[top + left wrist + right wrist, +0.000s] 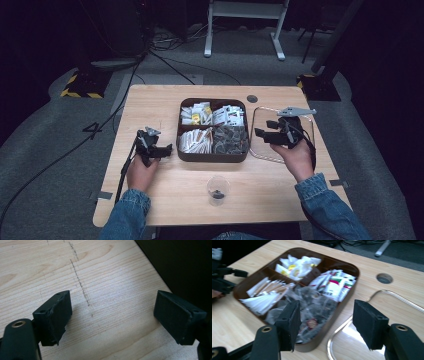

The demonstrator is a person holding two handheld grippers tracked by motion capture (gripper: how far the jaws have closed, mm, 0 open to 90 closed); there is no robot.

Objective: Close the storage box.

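Observation:
A brown divided tray (pixel 213 157) (pixel 348 293) sits mid-table, its four compartments holding white sachets, paper sticks and dark tea bags (pixel 231 139) (pixel 317 307). My left gripper (pixel 163 148) (pixel 112 317) hovers open just left of the tray, over bare wood, with nothing between its jaws. My right gripper (pixel 265 129) (pixel 325 322) is open too, held over the clear lid (pixel 260 150) (pixel 342 336) at the tray's right side and pointing toward the tea bags. A small clear cup (pixel 218 189) with something dark at the bottom stands near the front edge.
The wooden table (pixel 150 107) has a round cable hole (pixel 252 98) behind the tray. Cables trail off its left side onto grey carpet. A white desk frame (pixel 245 12) stands far behind. Bare wood lies left of the tray.

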